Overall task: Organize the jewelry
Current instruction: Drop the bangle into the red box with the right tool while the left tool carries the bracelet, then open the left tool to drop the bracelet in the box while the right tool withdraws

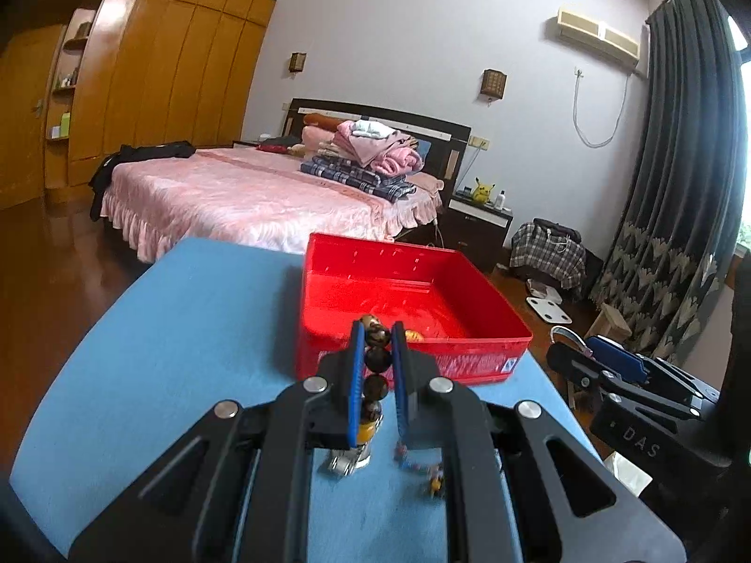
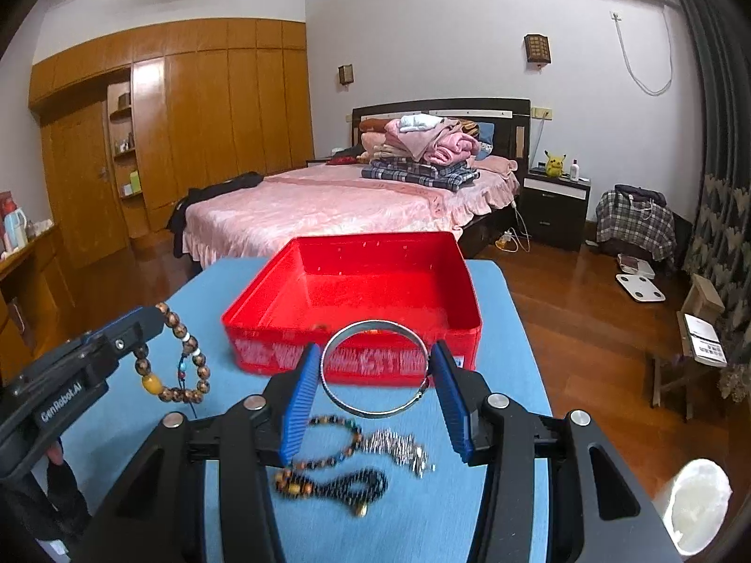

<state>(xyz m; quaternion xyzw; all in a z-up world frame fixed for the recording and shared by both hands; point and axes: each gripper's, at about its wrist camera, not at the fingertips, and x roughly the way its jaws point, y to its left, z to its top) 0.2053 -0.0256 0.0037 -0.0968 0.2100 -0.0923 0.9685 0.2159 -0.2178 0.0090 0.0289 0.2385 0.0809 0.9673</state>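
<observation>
While the left gripper [image 2: 152, 328] pinches a brown wooden bead bracelet [image 2: 176, 356] in nearly closed jaws, above the blue table [image 2: 511, 328], the right gripper [image 2: 375, 368] clamps a silver bangle [image 2: 375, 368] between half-open pads. Both hang just near of the red bin [image 2: 352, 323]; beaded strands [image 2: 328, 464] lie below.

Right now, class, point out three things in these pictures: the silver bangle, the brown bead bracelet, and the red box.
silver bangle [image 2: 375, 368]: right wrist view, its lower rim.
brown bead bracelet [image 2: 180, 328]: right wrist view, a bead on its upper right arc.
red box [image 2: 352, 356]: right wrist view, its near wall.
</observation>
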